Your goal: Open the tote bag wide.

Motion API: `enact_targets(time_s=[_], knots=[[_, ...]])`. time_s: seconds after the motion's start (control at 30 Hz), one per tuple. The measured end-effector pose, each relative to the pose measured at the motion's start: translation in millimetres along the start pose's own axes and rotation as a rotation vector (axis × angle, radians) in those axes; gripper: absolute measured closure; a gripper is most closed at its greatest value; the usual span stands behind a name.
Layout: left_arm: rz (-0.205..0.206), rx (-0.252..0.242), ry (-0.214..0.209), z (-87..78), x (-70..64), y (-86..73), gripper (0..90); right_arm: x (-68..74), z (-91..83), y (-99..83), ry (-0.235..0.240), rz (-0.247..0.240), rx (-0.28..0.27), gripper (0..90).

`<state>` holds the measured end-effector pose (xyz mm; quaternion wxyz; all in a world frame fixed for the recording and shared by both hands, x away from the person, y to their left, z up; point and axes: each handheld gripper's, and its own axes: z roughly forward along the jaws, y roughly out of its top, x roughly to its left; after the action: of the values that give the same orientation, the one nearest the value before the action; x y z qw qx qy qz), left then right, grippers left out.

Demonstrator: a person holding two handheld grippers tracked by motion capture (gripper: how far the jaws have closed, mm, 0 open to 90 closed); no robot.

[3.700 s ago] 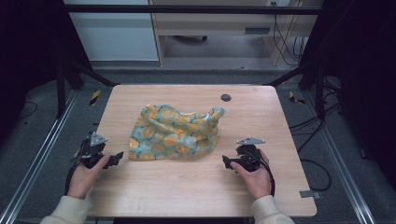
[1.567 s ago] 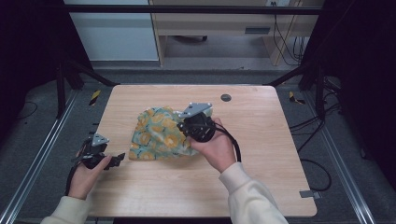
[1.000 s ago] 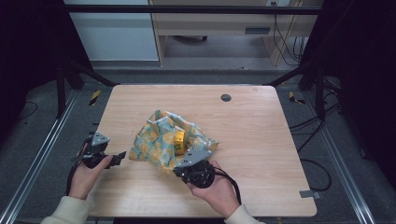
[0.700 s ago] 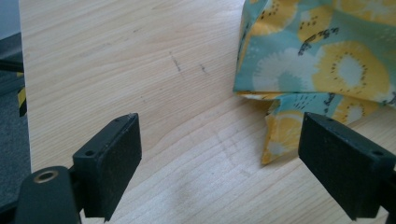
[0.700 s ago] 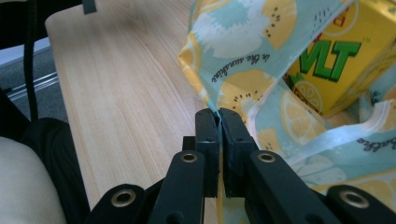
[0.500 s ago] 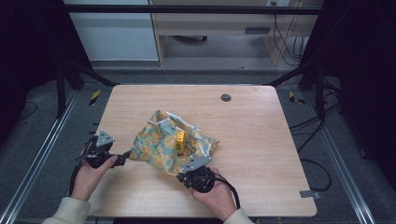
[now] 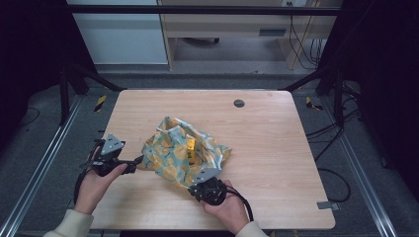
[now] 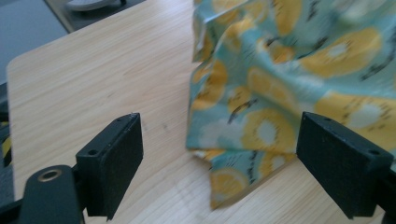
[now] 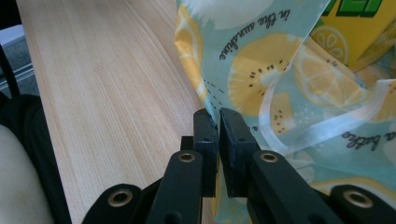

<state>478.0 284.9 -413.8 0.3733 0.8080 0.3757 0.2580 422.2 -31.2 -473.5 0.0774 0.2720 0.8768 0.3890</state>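
Cloth (image 7: 185,150) lay mid-table, its near edge pinched in the right gripper (image 9: 218,135); the left gripper (image 8: 219,161) gaped beside the left corner (best bite deep before lifting).

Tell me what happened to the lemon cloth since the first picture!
The right gripper reached over to the far side of the lemon cloth, clamped its edge and pulled it back toward the person, folding it over; a yellow box now peeks out. The left gripper moved up to the cloth's near corner, jaws open. The table stayed put.
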Motion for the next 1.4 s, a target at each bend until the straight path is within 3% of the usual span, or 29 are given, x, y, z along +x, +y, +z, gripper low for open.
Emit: enact_targets(time_s=[0.13, 0.23, 0.47, 0.7, 0.73, 0.87, 1.1, 1.2, 1.3, 1.37, 1.4], knots=[[0.034, -0.006, -0.020, 4.1, -7.1, 20.6, 14.2, 1.3, 1.8, -1.2, -0.002, 0.007, 0.011, 85.0], [0.087, 0.015, -0.038, 10.9, -14.3, 40.0, 13.7, 1.3, 2.0, -1.1, 0.001, -0.007, 0.011, 85.0], [0.162, 0.042, -0.067, 30.4, -32.4, 78.1, 12.1, 0.2, 2.0, -1.8, -0.001, 0.001, 0.015, 84.9], [0.160, 0.040, -0.082, 45.3, -37.0, 97.9, 11.6, 1.2, 2.5, -1.9, -0.003, -0.005, 0.016, 84.6], [0.176, 0.053, -0.082, 49.4, -40.1, 104.1, 11.6, 0.7, 2.9, -2.2, -0.003, -0.009, 0.017, 84.6], [0.203, 0.075, -0.075, 58.4, -45.7, 115.0, 10.7, 0.5, 3.3, -2.4, -0.003, -0.011, 0.020, 84.5], [0.193, 0.093, -0.104, 69.7, -57.7, 124.7, 8.9, -0.4, 3.1, -2.7, -0.007, -0.011, 0.021, 84.1], [0.236, 0.149, -0.123, 78.6, -65.6, 125.3, 8.0, -0.8, 2.9, -3.1, -0.012, -0.019, 0.022, 84.0], [0.235, 0.168, -0.122, 85.1, -69.3, 124.3, 7.5, -0.7, 2.0, -3.0, -0.014, -0.019, 0.024, 84.0], [0.238, 0.164, -0.114, 85.1, -70.3, 124.2, 11.5, -0.7, 1.3, -2.8, -0.019, -0.020, 0.028, 83.8], [0.240, 0.163, -0.123, 84.9, -71.1, 123.8, 17.8, -0.8, 1.1, -2.9, -0.019, -0.021, 0.027, 83.7]])
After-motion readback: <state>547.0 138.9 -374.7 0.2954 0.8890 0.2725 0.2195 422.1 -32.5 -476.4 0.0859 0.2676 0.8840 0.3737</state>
